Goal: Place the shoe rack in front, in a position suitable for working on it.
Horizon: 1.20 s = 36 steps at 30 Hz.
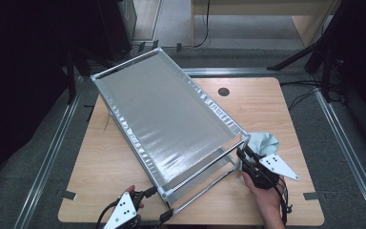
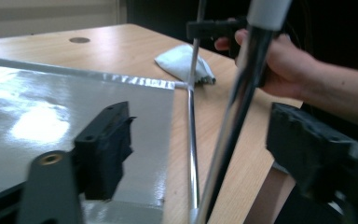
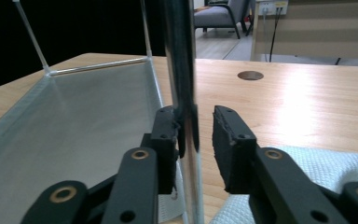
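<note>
A metal-framed rack with a silver fabric panel (image 1: 171, 114) lies slanted across the wooden table (image 1: 271, 105), its chrome legs pointing toward me. My left gripper (image 1: 161, 206) is at the rack's near corner. In the left gripper view its jaws (image 2: 209, 154) stand wide apart with a chrome leg (image 2: 233, 121) between them, touching neither. My right gripper (image 1: 243, 154) is at the rack's right corner. Its jaws (image 3: 198, 135) straddle a chrome leg (image 3: 182, 70) that rests against the left pad, with a gap to the right pad.
A crumpled pale blue cloth (image 1: 267, 141) lies on the table just beyond the right gripper, and it appears under that gripper (image 3: 317, 163). A round cable hole (image 1: 224, 91) sits at the table's far side. Dark stands and cables surround the table.
</note>
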### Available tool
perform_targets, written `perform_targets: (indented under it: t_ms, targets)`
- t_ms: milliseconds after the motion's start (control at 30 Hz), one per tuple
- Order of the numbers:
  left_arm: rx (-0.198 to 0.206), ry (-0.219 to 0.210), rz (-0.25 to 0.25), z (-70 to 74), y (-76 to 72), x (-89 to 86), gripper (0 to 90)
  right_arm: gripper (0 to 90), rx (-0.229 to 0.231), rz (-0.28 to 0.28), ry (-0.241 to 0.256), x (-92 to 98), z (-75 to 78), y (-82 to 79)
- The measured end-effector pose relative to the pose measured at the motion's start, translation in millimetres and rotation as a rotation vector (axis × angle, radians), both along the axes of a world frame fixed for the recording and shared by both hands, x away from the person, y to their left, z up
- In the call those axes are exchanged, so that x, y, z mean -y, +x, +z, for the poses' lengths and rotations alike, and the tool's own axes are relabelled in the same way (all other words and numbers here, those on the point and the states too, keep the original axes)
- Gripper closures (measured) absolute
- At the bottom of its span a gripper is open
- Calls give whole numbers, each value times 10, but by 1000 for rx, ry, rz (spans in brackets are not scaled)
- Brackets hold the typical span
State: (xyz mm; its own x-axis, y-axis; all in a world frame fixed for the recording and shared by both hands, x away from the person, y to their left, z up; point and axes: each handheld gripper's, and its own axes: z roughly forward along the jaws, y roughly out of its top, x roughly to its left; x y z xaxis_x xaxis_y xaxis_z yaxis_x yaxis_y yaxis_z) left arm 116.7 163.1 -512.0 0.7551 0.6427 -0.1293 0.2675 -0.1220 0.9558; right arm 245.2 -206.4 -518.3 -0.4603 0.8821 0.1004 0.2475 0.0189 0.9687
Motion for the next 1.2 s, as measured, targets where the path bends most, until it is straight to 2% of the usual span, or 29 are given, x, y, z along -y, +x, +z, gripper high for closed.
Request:
perform_targets:
  t_ms: [100, 167, 267, 300, 367, 500, 667, 733, 800, 867, 1033, 1067, 1100, 1133, 1167, 1200]
  targets:
    - [-16, 29, 29, -39, 27, 61, 408, 774, -7, 15, -6, -20, -4, 14]
    - [-30, 15, 12, -69, 56, 49, 477, 801, 2, 17, -19, -35, -8, 19]
    - [2, 37, 26, -64, 37, 33, 640, 806, 8, 24, -32, -38, -11, 21]
    - [7, 40, 30, -64, 38, 19, 699, 804, 3, 41, -25, -23, -10, 28]
    - [2, 29, 44, -69, 60, -34, 787, 801, -5, 72, -6, -8, -15, 30]
    - [-11, 2, 92, -85, 133, -181, 797, 804, -5, 96, -16, -44, -12, -15]
    - [-1, 1, 154, -97, 189, -337, 799, 809, -1, 117, -53, -124, 1, -126]
    - [-10, -3, 185, -95, 208, -397, 798, 809, -9, 128, -52, -157, 7, -177]
    - [-44, -21, 212, -81, 245, -456, 792, 806, -29, 142, -41, -191, 19, -242]
    - [-73, -25, 262, -56, 295, -504, 788, 805, -46, 153, -38, -221, 31, -294]
    - [-144, -47, 400, -3, 495, -616, 770, 811, -55, 216, -82, -359, 59, -424]
    - [-139, -42, 426, -3, 526, -622, 770, 809, -54, 223, -85, -379, 59, -440]
    - [-139, -42, 426, -3, 526, -622, 774, 809, -54, 223, -85, -379, 59, -440]
    - [-118, -41, 454, -21, 550, -630, 774, 799, -51, 236, -91, -400, 60, -459]
    - [-107, -59, 450, -50, 551, -646, 774, 568, -31, 337, -47, -397, 74, -487]
    - [-90, -52, 447, -67, 540, -652, 777, 497, -7, 371, -11, -378, 91, -496]
